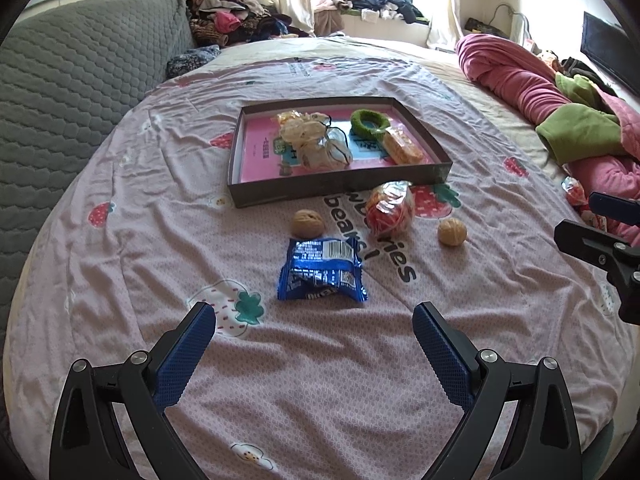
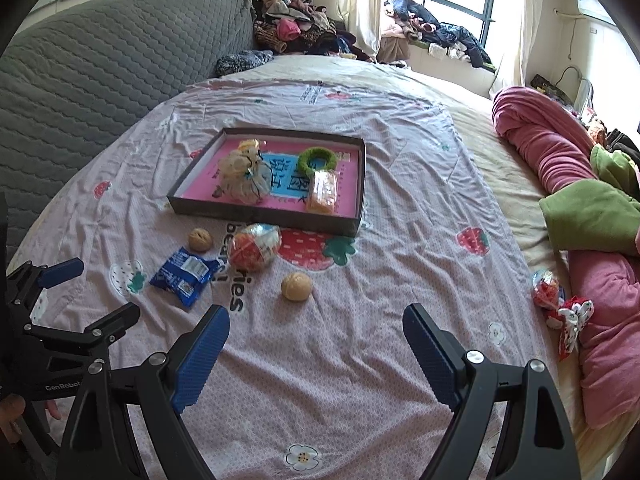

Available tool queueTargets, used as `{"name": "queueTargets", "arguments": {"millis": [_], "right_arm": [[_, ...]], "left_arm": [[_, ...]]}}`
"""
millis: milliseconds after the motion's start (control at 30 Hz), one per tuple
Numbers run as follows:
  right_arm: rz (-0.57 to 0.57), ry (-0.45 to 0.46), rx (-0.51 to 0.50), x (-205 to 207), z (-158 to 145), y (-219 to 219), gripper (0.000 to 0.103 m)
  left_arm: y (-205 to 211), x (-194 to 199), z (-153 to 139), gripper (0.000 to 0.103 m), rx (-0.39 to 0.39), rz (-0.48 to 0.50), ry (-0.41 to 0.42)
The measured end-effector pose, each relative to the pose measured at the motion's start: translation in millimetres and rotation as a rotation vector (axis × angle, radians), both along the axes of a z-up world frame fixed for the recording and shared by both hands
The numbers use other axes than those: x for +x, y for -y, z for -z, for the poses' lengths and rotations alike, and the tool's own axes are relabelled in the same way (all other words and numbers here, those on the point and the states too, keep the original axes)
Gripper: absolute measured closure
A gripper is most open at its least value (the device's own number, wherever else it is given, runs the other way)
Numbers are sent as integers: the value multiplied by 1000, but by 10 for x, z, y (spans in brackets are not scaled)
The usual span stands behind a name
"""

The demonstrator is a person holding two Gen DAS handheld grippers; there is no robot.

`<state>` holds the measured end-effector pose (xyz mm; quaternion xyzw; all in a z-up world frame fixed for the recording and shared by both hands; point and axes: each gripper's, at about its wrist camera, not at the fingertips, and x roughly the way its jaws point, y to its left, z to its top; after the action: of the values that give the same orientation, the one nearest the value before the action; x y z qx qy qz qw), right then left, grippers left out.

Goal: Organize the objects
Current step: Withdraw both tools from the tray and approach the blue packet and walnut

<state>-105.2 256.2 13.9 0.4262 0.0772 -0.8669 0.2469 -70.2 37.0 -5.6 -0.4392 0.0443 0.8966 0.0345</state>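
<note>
A shallow dark box (image 1: 332, 190) (image 2: 260, 214) with a pink lining lies on the bed and holds a mesh pouch (image 1: 320, 144), a green ring (image 1: 370, 122) and an orange wafer pack (image 1: 402, 148). In front of it lie two walnuts (image 1: 307, 223) (image 1: 452, 232), an orange-red wrapped ball (image 1: 390, 210) and a blue snack packet (image 1: 322, 274). My left gripper (image 1: 314, 324) is open and empty just short of the blue packet. My right gripper (image 2: 316, 330) is open and empty, just short of the right walnut (image 2: 296, 286).
A pink and green quilt (image 2: 580, 208) is bunched along the bed's right side, with a red wrapped snack (image 2: 546, 286) beside it. A grey padded headboard (image 1: 76, 80) stands at the left. Clothes are piled at the back by the window.
</note>
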Motion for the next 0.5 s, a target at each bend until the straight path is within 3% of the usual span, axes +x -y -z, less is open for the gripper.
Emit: {"name": "queueTargets", "arguments": {"millis": [367, 500], "right_arm": [[-28, 21, 36, -3, 258, 87, 14], [-30, 24, 46, -42, 304, 108, 7]], "left_arm": [[-6, -72, 169, 4, 0, -9, 29], [-10, -125, 247, 4, 0, -12, 44]]}}
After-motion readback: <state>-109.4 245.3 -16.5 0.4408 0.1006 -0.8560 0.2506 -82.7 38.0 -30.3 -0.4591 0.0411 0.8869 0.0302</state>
